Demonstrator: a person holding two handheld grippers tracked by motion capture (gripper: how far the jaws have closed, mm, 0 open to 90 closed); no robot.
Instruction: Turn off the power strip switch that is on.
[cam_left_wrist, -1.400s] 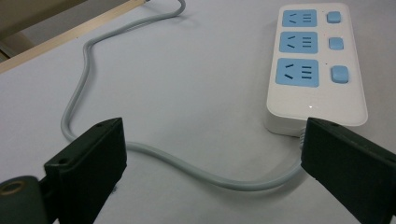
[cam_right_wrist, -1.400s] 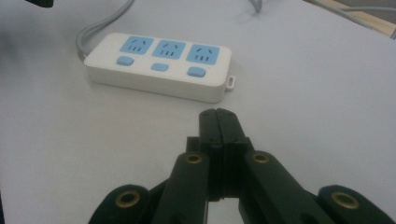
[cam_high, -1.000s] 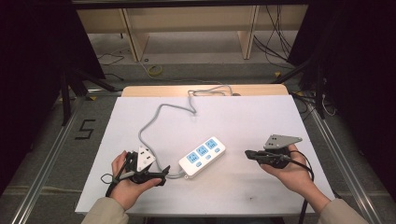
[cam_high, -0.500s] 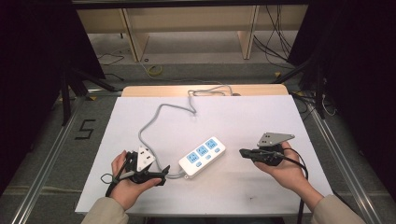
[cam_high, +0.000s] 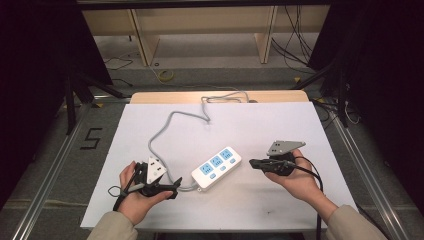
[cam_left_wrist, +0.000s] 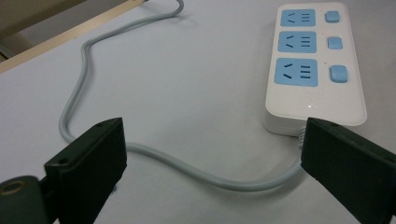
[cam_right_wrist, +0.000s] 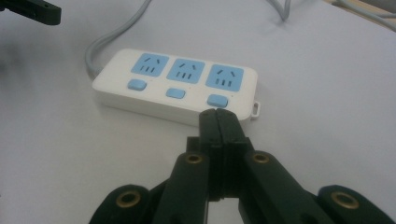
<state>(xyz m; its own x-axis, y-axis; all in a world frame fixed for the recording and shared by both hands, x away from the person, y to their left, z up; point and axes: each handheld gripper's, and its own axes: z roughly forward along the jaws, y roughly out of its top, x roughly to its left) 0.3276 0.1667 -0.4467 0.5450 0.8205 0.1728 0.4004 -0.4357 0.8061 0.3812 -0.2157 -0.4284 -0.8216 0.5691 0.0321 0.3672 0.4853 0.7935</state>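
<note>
On the tabletop (cam_high: 150, 125), a light, rigid, slick power strip (cam_high: 216, 167) sits between the left gripper (cam_high: 172, 185), fingers apart astride its limp cord (cam_left_wrist: 187, 170), and the right gripper (cam_high: 254, 162), fingers together; its narrow sides look best to grasp.

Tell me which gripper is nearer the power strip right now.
Left, narrowly. The left gripper sits open at the power strip's cord end, its jaws straddling the grey cord. The right gripper hangs shut just off the opposite end.

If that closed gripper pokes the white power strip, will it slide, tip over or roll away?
The power strip lies flat and low on the smooth white table, so it would probably slide rather than tip or roll. Its grey cable curves loosely, so it looks floppy and may drag or swing the strip round. The right gripper is shut, suited to nudging.
</note>
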